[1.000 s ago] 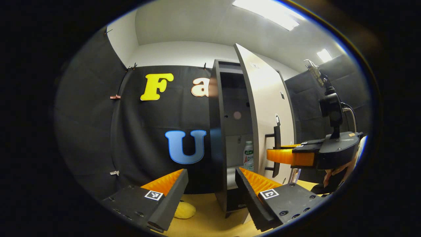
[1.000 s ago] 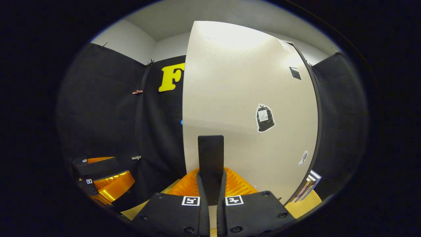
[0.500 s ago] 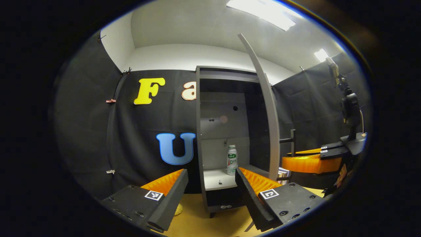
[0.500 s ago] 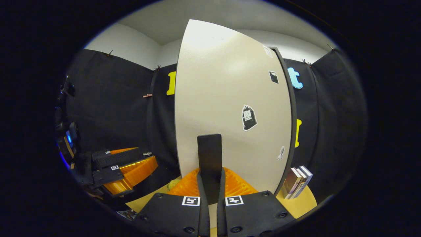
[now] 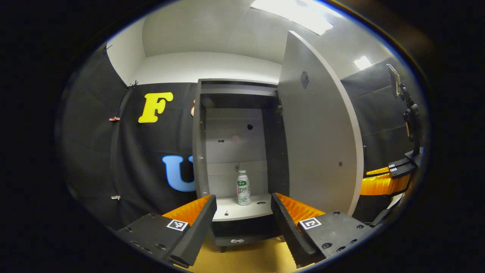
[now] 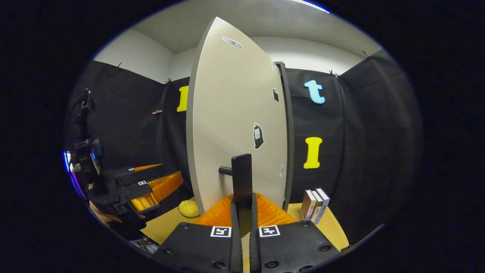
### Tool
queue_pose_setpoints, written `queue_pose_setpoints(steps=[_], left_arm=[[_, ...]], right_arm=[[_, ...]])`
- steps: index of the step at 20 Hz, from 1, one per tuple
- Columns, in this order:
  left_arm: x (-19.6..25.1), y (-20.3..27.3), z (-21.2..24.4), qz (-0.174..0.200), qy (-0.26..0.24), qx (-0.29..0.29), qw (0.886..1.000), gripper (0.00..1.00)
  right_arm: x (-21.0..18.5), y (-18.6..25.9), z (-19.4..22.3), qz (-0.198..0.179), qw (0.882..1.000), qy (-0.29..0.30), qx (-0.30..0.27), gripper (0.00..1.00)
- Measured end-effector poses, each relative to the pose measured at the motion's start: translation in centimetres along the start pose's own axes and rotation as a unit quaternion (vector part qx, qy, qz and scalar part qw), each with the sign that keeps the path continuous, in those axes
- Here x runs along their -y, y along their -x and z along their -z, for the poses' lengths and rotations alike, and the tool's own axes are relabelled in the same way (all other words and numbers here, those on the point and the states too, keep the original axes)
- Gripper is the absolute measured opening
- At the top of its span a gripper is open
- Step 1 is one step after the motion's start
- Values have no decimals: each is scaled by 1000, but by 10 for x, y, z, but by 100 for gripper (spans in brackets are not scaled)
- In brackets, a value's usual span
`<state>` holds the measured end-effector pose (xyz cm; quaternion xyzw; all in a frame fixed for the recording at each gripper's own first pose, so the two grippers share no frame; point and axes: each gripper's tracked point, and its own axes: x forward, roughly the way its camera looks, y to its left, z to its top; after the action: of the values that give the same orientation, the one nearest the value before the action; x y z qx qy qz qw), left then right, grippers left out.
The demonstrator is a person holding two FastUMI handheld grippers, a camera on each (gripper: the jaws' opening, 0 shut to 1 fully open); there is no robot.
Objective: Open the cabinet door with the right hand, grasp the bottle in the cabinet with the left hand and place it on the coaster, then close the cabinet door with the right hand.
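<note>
Both jobs meet now: my right gripper (image 6: 242,222) is clamped on the handle (image 6: 241,178) of the wide-open door (image 5: 316,140), so my left gripper (image 5: 242,206), jaws apart, must next reach the bottle (image 5: 243,188) on the shelf (image 5: 242,210).

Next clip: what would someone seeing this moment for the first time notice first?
The tall cabinet door swung wide open, with the right gripper shut on its dark handle. Then the small white bottle standing upright on the shelf inside the cabinet, straight ahead between the open fingers of the left gripper. A few books stand on the table right of the door.
</note>
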<state>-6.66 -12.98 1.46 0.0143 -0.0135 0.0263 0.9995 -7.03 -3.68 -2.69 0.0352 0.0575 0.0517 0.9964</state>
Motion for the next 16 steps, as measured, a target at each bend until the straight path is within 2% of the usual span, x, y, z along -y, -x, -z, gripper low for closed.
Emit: queue_pose_setpoints(steps=[8, 10, 13, 16], left_arm=[[43, -20, -1, 21, -5, -2, 1000, 91], [51, -24, -1, 25, -1, -1, 1000, 91], [61, -32, 2, 28, 5, -3, 1000, 91], [56, -50, 6, 21, 7, -7, 1000, 91]], right_arm=[[68, 14, -4, 78, 997, -2, 5, 11], [86, 19, -4, 91, 996, -2, 5, 6], [85, 23, 3, 70, 997, -38, -9, 5], [83, 25, 5, 53, 998, -37, -13, 6]])
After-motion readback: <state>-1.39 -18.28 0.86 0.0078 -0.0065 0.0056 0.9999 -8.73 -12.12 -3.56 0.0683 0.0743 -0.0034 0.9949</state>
